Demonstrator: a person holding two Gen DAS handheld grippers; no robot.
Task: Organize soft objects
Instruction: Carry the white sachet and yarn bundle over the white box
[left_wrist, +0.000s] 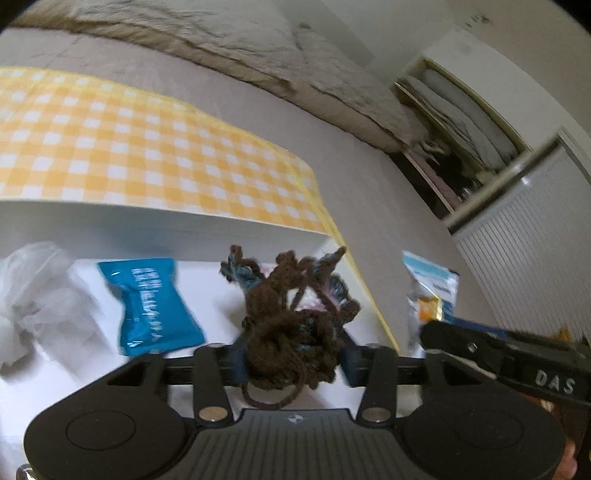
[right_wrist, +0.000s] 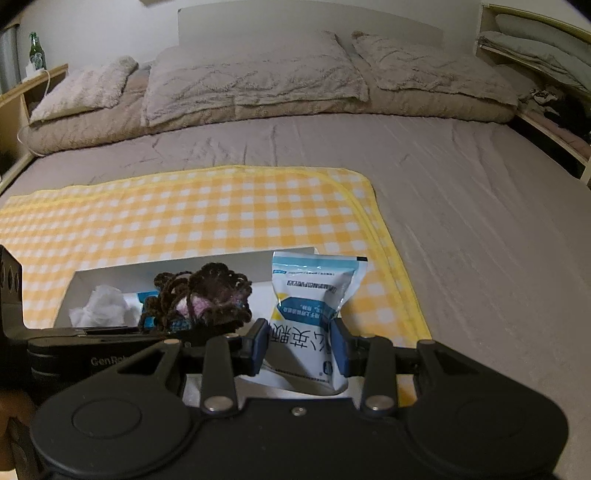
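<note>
Two grips could slip — loose strands of the dark brown crocheted yarn bundle (left_wrist: 291, 321), pinched by the left gripper (left_wrist: 293, 360) at centre frame, may snag the white open box (left_wrist: 207, 229). Lower centre, the right gripper (right_wrist: 300, 350) clamps the white-and-blue plastic pouch (right_wrist: 314, 295), level beside it.

blanket (right_wrist: 207, 210): yellow and white check, plain yellow border
crochet piece (left_wrist: 291, 325): dark brown yarn with blue and pink patches
flat packet (left_wrist: 153, 304): teal blue, white print
pouch (right_wrist: 310, 314): white and light blue, dark lettering
box (left_wrist: 147, 225): white
crumpled tissue (right_wrist: 101, 304): white
bedsheet (right_wrist: 461, 206): grey
pillows (right_wrist: 255, 74): beige
finger pads (right_wrist: 339, 349): blue
</note>
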